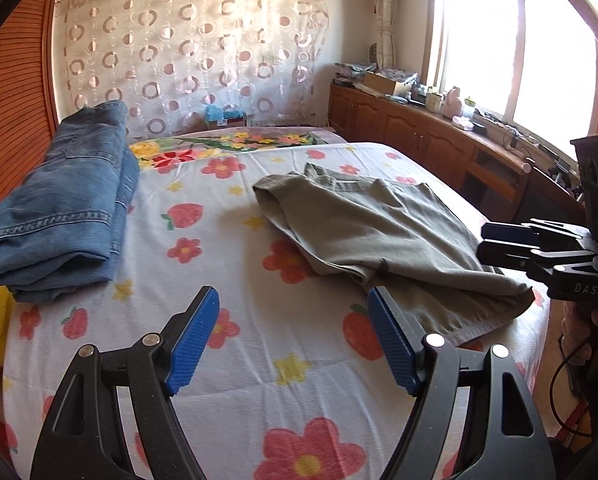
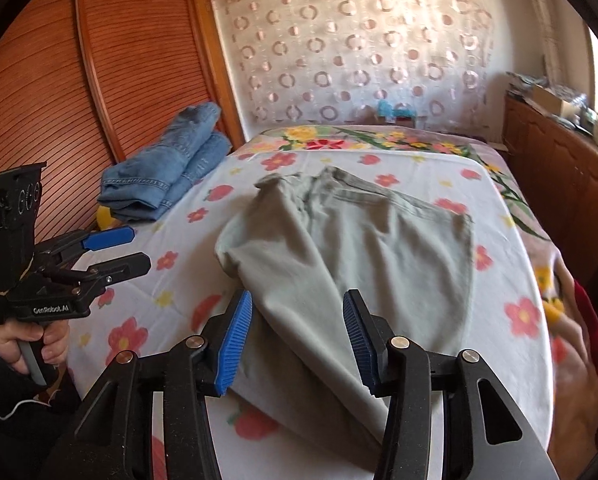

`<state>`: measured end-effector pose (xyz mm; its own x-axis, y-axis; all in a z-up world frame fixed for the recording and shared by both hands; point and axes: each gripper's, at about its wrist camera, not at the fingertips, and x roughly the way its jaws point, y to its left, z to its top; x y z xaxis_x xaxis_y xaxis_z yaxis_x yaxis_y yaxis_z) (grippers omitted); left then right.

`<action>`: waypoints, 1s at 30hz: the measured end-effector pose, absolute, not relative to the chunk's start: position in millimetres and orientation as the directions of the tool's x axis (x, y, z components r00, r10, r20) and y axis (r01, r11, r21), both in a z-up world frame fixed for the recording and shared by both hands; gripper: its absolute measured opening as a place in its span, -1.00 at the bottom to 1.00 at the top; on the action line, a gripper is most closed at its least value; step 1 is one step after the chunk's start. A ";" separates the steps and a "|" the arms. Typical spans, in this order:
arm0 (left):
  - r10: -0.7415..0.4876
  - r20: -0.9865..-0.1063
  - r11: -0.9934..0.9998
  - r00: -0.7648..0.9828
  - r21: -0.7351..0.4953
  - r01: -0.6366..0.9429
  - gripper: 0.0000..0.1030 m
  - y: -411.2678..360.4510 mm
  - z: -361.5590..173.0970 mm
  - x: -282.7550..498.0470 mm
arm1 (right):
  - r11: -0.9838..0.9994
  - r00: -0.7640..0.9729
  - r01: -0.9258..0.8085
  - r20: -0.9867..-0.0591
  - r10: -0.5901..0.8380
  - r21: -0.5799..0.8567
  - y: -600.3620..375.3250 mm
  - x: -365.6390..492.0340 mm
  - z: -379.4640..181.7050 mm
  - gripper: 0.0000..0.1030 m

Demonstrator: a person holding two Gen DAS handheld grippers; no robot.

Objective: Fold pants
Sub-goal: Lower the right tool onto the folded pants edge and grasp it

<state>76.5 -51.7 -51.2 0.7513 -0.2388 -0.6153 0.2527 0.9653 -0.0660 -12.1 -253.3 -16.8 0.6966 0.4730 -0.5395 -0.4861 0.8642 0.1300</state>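
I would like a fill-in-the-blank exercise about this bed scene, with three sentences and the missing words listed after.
1. The folded jeans lie on the bed beside the ____ door.
2. The green pants lie on a sheet printed with flowers and ____.
3. Nothing is between the blue pads of the left claw, so it is ____.

Missing words: wooden; strawberries; open

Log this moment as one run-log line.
task: fold pants | green pants: folded on bed | jeans: folded aside | left claw: open, empty | right claw: open, over pants
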 end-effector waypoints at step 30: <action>-0.209 -0.608 0.977 0.766 -0.093 0.193 0.50 -25.2 -54.6 77.8 | 0.783 0.544 -0.620 -0.694 0.471 0.046 -149.9 82.5 -45.8 -0.01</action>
